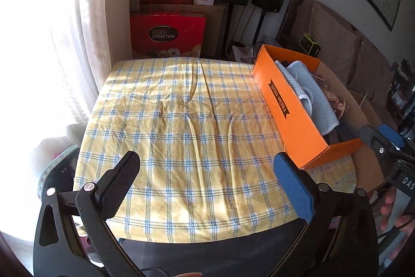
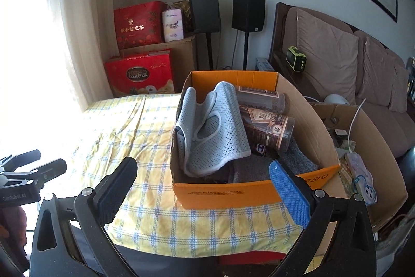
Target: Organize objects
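Note:
An orange cardboard box (image 2: 228,194) stands open on the right part of a table with a yellow checked cloth (image 1: 181,121). Inside it a light blue mesh cloth (image 2: 212,126) leans on the left wall, two dark cylindrical canisters (image 2: 269,129) lie at the back right, and grey fabric (image 2: 298,157) covers the bottom. My left gripper (image 1: 205,160) hangs open over bare tablecloth, left of the box (image 1: 293,116). My right gripper (image 2: 202,165) is open just in front of the box's near wall, with nothing between its fingers.
A larger brown cardboard box (image 2: 376,142) with cables and small items stands right of the table. Red gift bags (image 1: 166,35) and two black speakers (image 2: 249,12) stand behind it. A brown sofa (image 2: 337,56) lines the right wall, a bright curtained window (image 1: 52,43) the left.

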